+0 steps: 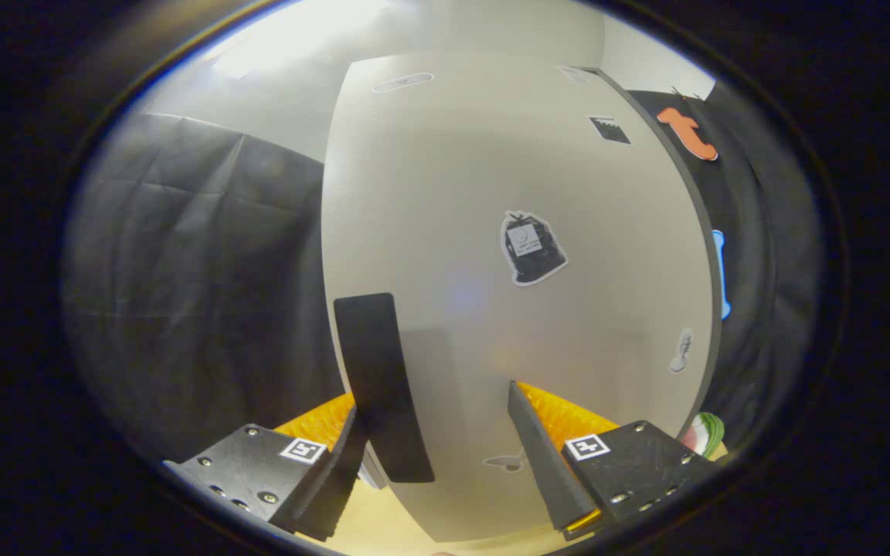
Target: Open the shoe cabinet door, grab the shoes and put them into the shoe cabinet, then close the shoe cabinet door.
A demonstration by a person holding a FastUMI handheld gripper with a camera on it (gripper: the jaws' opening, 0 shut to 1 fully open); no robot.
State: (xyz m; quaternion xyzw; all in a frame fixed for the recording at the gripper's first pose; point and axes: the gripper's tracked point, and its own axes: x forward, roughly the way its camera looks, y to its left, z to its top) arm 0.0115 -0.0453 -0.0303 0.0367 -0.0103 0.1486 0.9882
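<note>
The white shoe cabinet door [491, 193] faces me from very close. A black vertical handle strip [379, 378] sits near the door's left edge. My gripper [433, 401] is open, and its fingers [549, 463] reach up to the door's lower part. The handle stands between the fingers, close against the left one, while the right finger is well apart from it. Nothing is pressed by both fingers. I cannot tell whether the door is fully closed.
Stickers dot the door, the largest a black bag shape [531, 249] at mid height. Light wooden floor [383, 529] shows below the door. A small red, white and green striped thing [704, 432] lies low by the cabinet's right side. Black cloth wall [198, 293] hangs to the left.
</note>
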